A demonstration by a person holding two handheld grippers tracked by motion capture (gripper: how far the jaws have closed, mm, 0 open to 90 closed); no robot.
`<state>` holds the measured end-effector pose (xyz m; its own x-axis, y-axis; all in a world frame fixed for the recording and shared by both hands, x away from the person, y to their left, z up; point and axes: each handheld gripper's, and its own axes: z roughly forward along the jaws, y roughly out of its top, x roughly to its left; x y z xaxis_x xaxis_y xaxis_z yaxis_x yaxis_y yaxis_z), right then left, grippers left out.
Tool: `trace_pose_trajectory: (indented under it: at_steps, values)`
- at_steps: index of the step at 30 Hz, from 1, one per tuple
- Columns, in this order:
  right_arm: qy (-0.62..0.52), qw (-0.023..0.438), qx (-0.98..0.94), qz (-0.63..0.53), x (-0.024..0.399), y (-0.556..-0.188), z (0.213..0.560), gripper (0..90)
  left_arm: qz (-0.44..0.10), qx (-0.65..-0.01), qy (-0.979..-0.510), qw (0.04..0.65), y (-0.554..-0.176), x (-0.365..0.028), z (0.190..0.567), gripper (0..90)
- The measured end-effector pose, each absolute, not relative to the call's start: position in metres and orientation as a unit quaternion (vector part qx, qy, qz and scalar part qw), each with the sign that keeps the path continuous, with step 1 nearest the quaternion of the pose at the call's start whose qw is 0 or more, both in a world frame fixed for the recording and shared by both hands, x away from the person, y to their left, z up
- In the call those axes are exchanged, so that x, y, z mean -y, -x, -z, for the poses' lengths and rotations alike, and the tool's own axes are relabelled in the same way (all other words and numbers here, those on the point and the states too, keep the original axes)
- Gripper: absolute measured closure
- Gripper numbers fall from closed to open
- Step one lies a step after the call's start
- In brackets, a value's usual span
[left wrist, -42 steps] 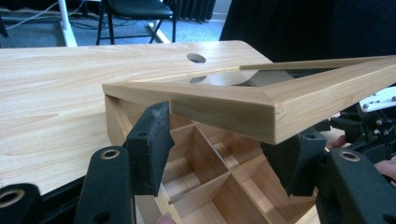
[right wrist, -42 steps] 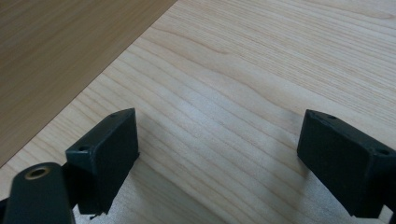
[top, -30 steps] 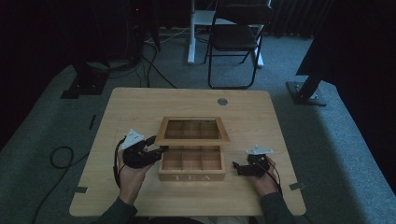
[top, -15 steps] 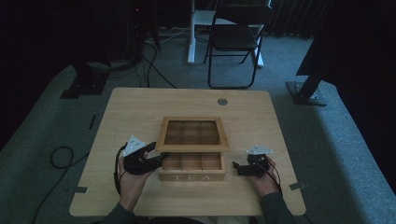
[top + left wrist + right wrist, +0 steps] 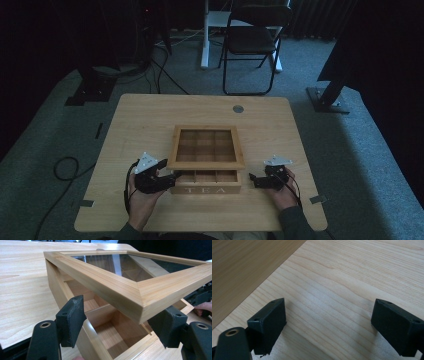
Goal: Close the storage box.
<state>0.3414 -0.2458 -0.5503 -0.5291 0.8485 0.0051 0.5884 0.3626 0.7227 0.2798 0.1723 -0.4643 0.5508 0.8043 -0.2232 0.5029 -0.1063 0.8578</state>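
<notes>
Left gripper [image 5: 167, 180] sits at the left front corner of the tea box [image 5: 206, 189]; the high view is dim and small, jaw gap hard to read there. The left gripper view settles it: jaws stand wide and have just been opening, one either side of the lid [image 5: 130, 287] corner, with a gap at each pad so nothing is pinched. The lid corner lies between them, the lid itself tilted up off the box [image 5: 100, 327]. That view also shows the glass pane and wooden compartments under it, empty as far as visible; the far compartments are hidden by the lid frame. Box front with "TEA" reads from the high view. Box stands mid-table [image 5: 150, 115], near the front edge.

Right gripper [image 5: 254, 180] rests just right of the box, apart from it, hand [image 5: 280, 187] behind. Right gripper view: jaws wide over bare table [image 5: 342, 285], nothing between. The darker wood band at upper left is too cropped to identify. Room beyond the table is dark.
</notes>
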Motion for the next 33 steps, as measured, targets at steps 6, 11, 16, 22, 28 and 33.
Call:
trace_pose_trajectory:
  at_steps: [6, 11, 16, 22, 28, 33]
  values:
    - [-0.447, 0.189, -0.804, -0.345, 0.246, -0.341, 0.55, 12.1, -0.159, -0.449, -0.734, 0.485, -0.275, -0.17, 0.469, 31.4]
    - [-0.447, 0.189, -0.804, -0.345, 0.246, -0.341, 0.55, 12.2, -0.157, -0.448, -0.739, 0.478, -0.272, -0.169, 0.476, 31.3]
    - [-0.447, 0.188, -0.803, -0.345, 0.246, -0.341, 0.55, 12.1, -0.155, -0.449, -0.742, 0.473, -0.27, -0.169, 0.482, 31.2]
    - [-0.447, 0.189, -0.803, -0.345, 0.246, -0.341, 0.55, 12.1, -0.154, -0.451, -0.745, 0.468, -0.268, -0.168, 0.486, 31.0]
    - [-0.447, 0.189, -0.804, -0.345, 0.246, -0.341, 0.55, 12.1, -0.152, -0.453, -0.745, 0.465, -0.267, -0.168, 0.49, 30.7]
    - [-0.447, 0.189, -0.804, -0.345, 0.246, -0.341, 0.55, 12.1, -0.15, -0.454, -0.746, 0.463, -0.265, -0.168, 0.492, 30.7]
